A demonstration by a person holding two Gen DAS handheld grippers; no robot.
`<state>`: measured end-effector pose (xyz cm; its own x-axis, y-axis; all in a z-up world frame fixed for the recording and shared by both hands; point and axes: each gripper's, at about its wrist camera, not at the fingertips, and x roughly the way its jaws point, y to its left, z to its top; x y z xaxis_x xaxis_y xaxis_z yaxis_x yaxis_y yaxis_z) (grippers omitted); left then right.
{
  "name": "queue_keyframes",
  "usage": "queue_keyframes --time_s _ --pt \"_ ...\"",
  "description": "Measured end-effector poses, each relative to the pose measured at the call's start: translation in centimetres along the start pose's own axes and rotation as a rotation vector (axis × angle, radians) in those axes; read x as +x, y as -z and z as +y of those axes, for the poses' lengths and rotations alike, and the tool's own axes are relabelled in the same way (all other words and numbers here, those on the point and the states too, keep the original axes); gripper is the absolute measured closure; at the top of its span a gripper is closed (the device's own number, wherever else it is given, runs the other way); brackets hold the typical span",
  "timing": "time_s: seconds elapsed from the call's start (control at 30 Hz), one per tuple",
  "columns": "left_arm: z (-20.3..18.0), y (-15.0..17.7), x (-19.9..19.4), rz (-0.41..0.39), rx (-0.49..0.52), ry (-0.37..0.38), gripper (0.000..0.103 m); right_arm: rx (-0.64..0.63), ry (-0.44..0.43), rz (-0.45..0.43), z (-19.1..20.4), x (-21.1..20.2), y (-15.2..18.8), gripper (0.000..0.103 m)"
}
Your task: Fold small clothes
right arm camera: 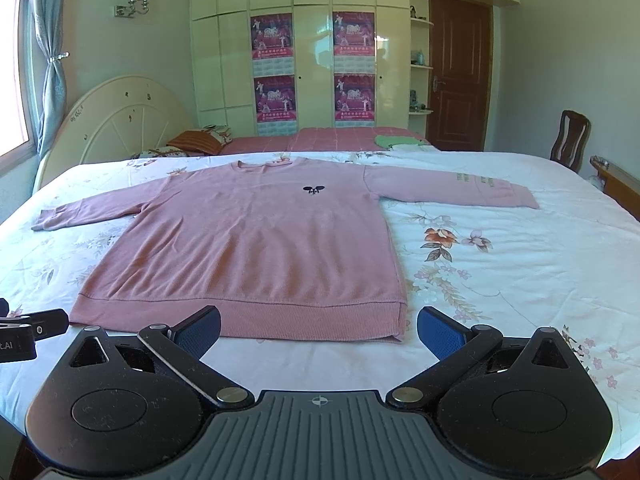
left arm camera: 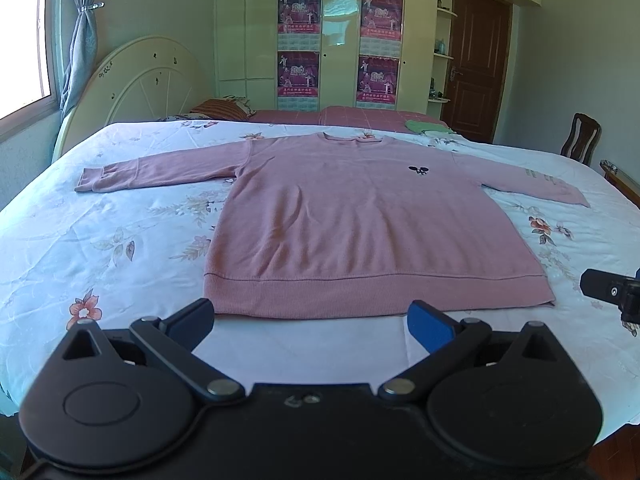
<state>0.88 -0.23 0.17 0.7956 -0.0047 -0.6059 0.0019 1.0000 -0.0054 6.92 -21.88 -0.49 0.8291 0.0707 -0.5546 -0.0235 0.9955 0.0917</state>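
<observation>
A pink long-sleeved sweater [left arm camera: 352, 220] [right arm camera: 256, 248] lies flat and face up on the floral bedsheet [left arm camera: 100, 240] [right arm camera: 500, 272], both sleeves spread out sideways, a small dark emblem on its chest. My left gripper [left arm camera: 312, 326] hovers open just in front of the sweater's ribbed hem, nothing between its blue pads. In front of the hem's right corner my right gripper [right arm camera: 318, 332] stands open and empty too. Each view catches part of the other gripper at its edge: the right one [left arm camera: 612, 294] and the left one [right arm camera: 28, 332].
A green cloth [left arm camera: 428, 127] [right arm camera: 398, 141] lies on the red bedcover behind the sheet. Pillows [left arm camera: 224, 109] rest by the headboard [left arm camera: 140, 84]. A wooden chair [right arm camera: 570, 140] and a door [right arm camera: 460, 76] stand at the right, a wardrobe with posters [right arm camera: 312, 68] behind.
</observation>
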Motion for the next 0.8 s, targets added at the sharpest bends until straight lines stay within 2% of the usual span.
queue_keyframes --time_s 0.8 --pt "-1.0 -0.3 1.4 0.022 -0.005 0.001 0.0 0.0 -0.001 0.014 -0.5 0.9 0.0 0.0"
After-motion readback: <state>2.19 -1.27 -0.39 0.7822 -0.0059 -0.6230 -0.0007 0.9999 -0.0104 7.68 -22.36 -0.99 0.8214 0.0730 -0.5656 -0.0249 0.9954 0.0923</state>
